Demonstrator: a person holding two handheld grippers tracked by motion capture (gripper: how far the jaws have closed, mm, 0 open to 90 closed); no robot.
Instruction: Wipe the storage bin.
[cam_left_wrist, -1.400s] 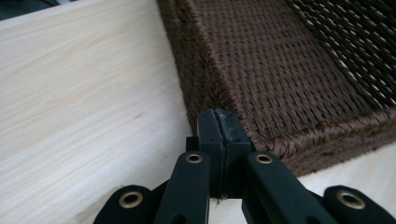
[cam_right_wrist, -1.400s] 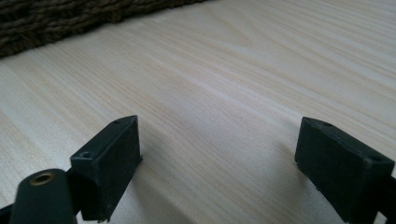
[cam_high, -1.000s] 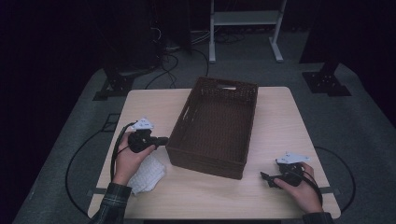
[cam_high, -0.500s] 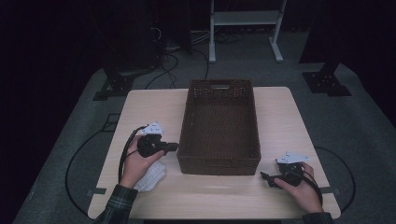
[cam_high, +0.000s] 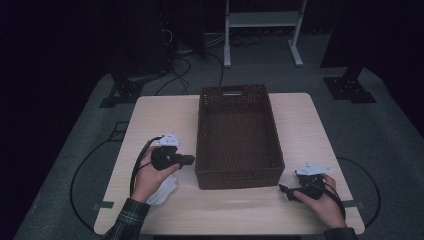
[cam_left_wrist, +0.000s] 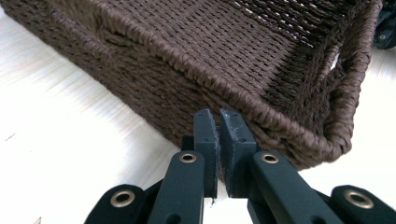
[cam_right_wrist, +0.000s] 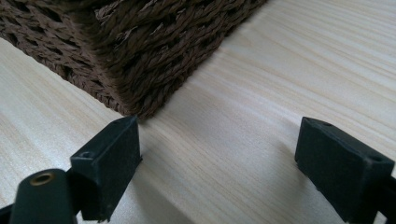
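Squarely on the middle of the table, long sides running near to far: brown woven basket, empty inside. Left gripper at its near left corner, jaws pinched together with nothing between, tips against the outer wall just under the rim. Right gripper low on the tabletop beside the near right corner, jaws spread wide and empty. White cloth under the left hand, near the table's front edge. Probably light and fairly stiff, rough enough not to slip, though liable to flex under a hard squeeze. Best grips: the thick braided rim or the cut-out handle in the far end wall.
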